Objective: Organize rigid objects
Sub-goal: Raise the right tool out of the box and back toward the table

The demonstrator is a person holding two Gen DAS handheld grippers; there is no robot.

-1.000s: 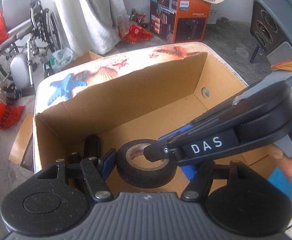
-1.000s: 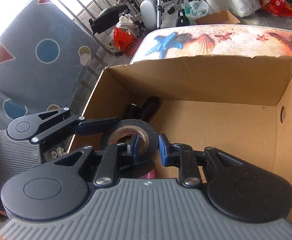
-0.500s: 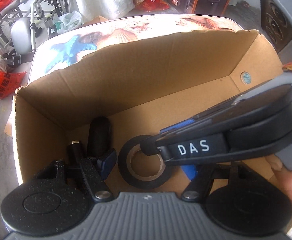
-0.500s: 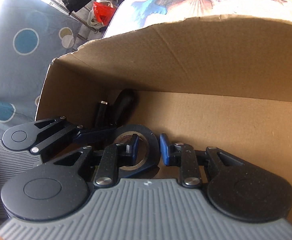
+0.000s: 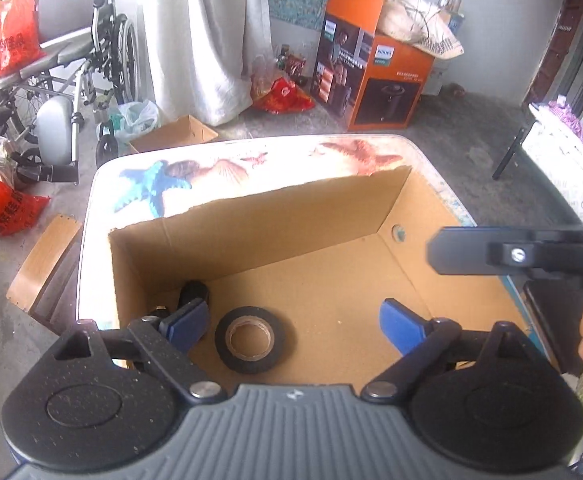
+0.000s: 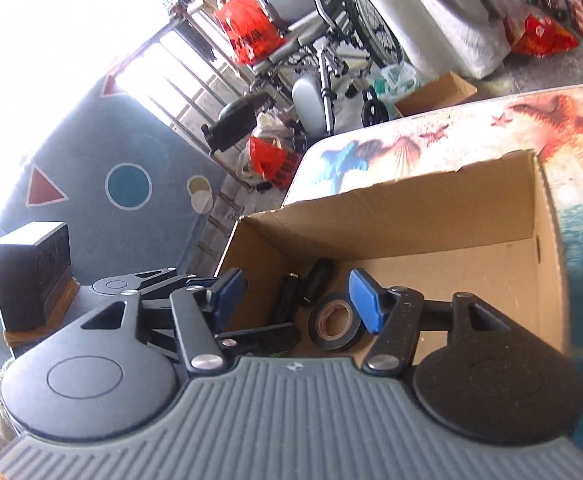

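Ahead of both your grippers stands the table (image 5: 103, 184), its top printed with shells and starfish, and on it the open cardboard box (image 5: 275, 216), which fills most of what each gripper looks down into. Past the table's far edge, beyond your left gripper, a wheelchair (image 5: 71, 64) stands on the floor, and an orange carton (image 5: 371, 64) sits further to the right of it.

Your left gripper (image 5: 295, 326) hangs over the near wall of the box with its blue pads spread wide; its jaws have just been opening, and they grip nothing. Your right gripper (image 6: 297, 300) stands open as well, less widely; its jaws too have just been opening, and nothing is pressed between the pads.

The roll of black tape (image 5: 255, 339) lies flat on the box floor, below and between the left gripper's pads, nearer the left one and touching neither. From the right gripper it shows just inside the right pad, lower down in the box. Two dark cylindrical objects (image 6: 305, 288) lie in the box's corner, beyond the tape and to its left; you cannot tell what they are.
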